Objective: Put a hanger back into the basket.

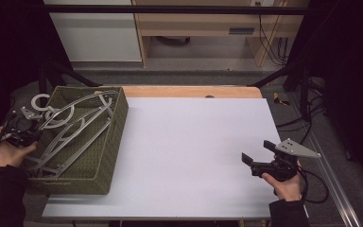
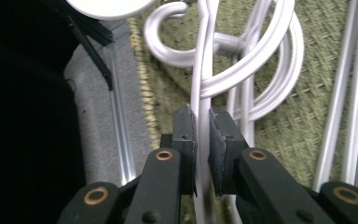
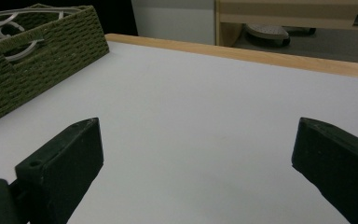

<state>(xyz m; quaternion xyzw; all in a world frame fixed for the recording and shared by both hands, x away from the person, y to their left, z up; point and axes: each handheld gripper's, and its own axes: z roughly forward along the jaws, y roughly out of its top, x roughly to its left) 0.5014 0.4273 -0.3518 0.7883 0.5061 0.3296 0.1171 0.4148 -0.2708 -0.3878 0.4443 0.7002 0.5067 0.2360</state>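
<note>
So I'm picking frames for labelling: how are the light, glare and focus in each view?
High view: dim and soft, dark at both sides, the white table evenly lit without glare. Left gripper view: the hangers are overexposed and slightly blurred, the left half nearly black, the left tongs sharp. Right gripper view: even light, the right tongs close and soft, the basket clear.

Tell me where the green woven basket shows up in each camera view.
High view: the green woven basket sits at the left edge of the white table.
Left gripper view: its weave lies behind the white hangers.
Right gripper view: upper left corner.
Shared landmark: the hangers' curved hooks.
</note>
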